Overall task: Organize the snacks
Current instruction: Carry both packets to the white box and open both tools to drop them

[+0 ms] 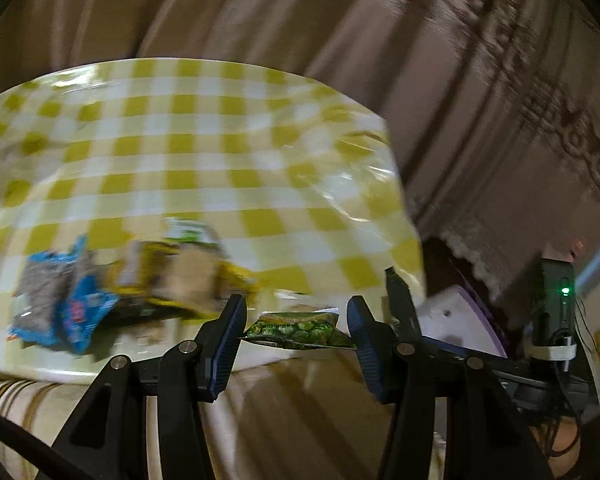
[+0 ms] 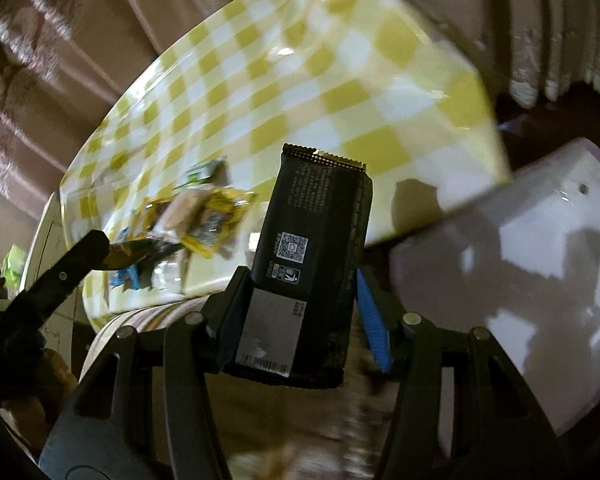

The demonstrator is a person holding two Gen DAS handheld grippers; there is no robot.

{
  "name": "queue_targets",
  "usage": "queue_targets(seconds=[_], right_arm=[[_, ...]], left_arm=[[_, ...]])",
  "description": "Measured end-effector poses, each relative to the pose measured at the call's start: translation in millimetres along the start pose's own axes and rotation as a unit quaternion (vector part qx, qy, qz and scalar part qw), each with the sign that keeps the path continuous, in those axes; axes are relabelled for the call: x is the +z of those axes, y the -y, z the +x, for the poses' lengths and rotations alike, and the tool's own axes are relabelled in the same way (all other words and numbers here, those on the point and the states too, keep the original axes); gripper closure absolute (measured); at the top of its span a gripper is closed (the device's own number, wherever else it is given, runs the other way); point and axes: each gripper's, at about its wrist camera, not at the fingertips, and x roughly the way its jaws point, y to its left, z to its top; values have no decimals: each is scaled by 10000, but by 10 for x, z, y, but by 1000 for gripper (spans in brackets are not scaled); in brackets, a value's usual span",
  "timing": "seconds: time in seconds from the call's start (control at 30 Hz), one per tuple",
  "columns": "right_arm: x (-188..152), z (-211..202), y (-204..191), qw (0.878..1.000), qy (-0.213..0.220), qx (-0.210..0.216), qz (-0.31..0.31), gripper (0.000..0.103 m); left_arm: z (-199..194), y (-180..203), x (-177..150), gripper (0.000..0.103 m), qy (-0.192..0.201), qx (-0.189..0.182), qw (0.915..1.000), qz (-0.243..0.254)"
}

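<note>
My left gripper [image 1: 295,306] is shut on a small green snack packet [image 1: 300,328], which lies flat between the blue pads over the table's near edge. My right gripper [image 2: 300,276] is shut on a tall black snack packet [image 2: 316,200] that stands upright, its printed back facing the camera. Loose snacks lie piled on the check cloth: blue packets [image 1: 72,304] and yellow packets [image 1: 180,276], seen again from the right wrist as yellow packets [image 2: 208,216]. The two grippers are side by side, and one of the left gripper's fingers [image 2: 80,260] shows at the left edge.
The table carries a yellow-and-white check cloth [image 1: 220,140]. A white container with a purple rim [image 2: 540,260] sits just off the table's right corner. Brown curtains hang behind. A striped cushion [image 1: 16,400] lies below the table's front edge.
</note>
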Motion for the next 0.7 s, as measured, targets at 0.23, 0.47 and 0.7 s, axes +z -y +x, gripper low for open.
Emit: queue_targets(seconds=[0.23,0.47,0.7], right_arm=[[-134,-192,659,9975,98,-484,512,46],[-207,-326,1074,9926,152,-743,951,45],[-251,-336,1244,9895,129,-1090,942,33]], left_arm=[[347,609,-2,50,-464,-651,9961,366],[592,1159,-99,49,-942,-1124,9856,840],[629,1104,-102,31,-1044,-962,9875,683]])
